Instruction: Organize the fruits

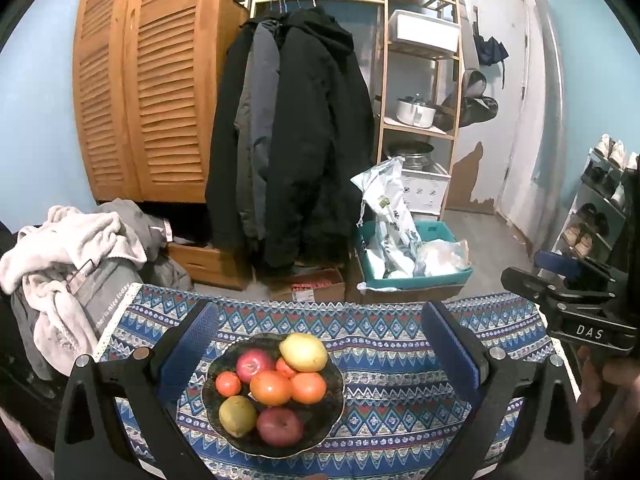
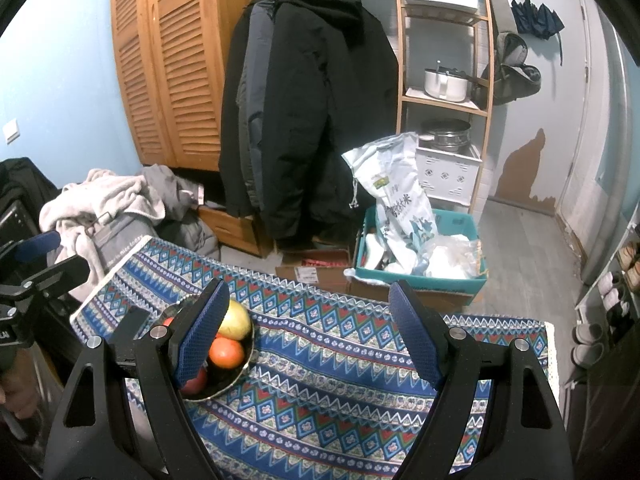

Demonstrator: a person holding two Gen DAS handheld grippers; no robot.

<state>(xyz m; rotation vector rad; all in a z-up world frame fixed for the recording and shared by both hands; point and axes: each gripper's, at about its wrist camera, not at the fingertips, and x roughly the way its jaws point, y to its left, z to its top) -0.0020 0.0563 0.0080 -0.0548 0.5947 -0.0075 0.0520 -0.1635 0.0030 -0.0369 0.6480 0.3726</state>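
Observation:
A dark bowl (image 1: 334,404) sits on the patterned blue tablecloth (image 1: 400,380) and holds several fruits: a yellow lemon (image 1: 303,352), two red apples (image 1: 253,365), several oranges (image 1: 271,387) and a green-yellow fruit (image 1: 237,416). My left gripper (image 1: 320,344) is open and empty, its pads either side of the bowl, above it. My right gripper (image 2: 308,332) is open and empty over bare cloth, to the right of the bowl (image 2: 240,374); its left finger hides part of the fruit. The right gripper also shows at the right edge of the left wrist view (image 1: 560,280).
Behind the table stand a wooden louvred wardrobe (image 1: 152,80), hanging dark coats (image 1: 296,140), a shelf rack with pots (image 1: 420,112) and a teal box with bags (image 1: 412,256). A pile of clothes (image 1: 68,256) lies at the left. A shoe rack (image 1: 600,208) stands at the right.

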